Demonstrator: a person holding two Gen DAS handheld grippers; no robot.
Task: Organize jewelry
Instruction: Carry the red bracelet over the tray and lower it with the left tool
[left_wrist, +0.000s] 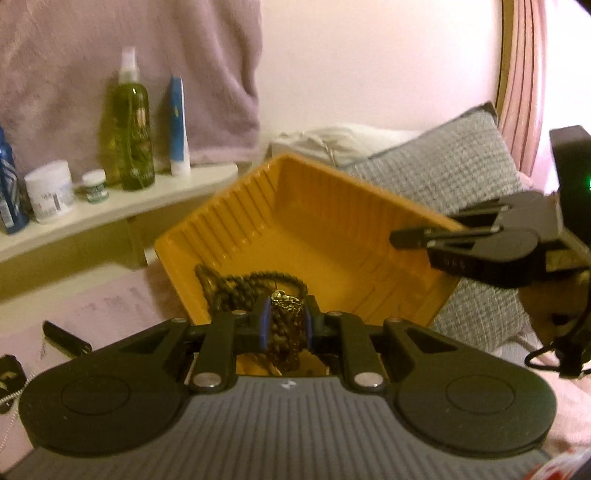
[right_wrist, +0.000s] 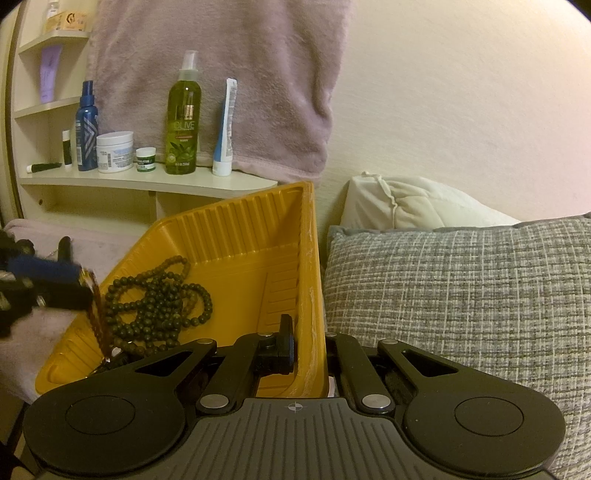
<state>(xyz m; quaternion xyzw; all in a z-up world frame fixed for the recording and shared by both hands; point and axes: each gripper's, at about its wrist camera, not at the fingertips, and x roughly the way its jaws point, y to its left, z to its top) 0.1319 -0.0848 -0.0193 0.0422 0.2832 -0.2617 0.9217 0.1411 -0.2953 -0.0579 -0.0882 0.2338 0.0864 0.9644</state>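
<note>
Cushion (right_wrist: 461, 288) of grey weave lies just beside the yellow plastic tray (left_wrist: 258, 206), which stands tilted. Right gripper (right_wrist: 308, 332) is clamped tight on the tray's side wall. Left gripper (left_wrist: 287, 325), jaws narrowly parted, pinches a brown-and-gold chain (left_wrist: 286, 332) that hangs over the tray's near edge. Dark bead necklace (right_wrist: 159, 299) lies heaped inside the tray.

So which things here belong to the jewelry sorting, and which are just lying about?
Part of the job:
- ribbed yellow plastic tray, gripped at its rim by the right gripper
- dark round-bead necklace in the tray
- amber-gold chain clamped in the left gripper

Lying about:
- green olive spray bottle
- white jar
- grey woven cushion
</note>
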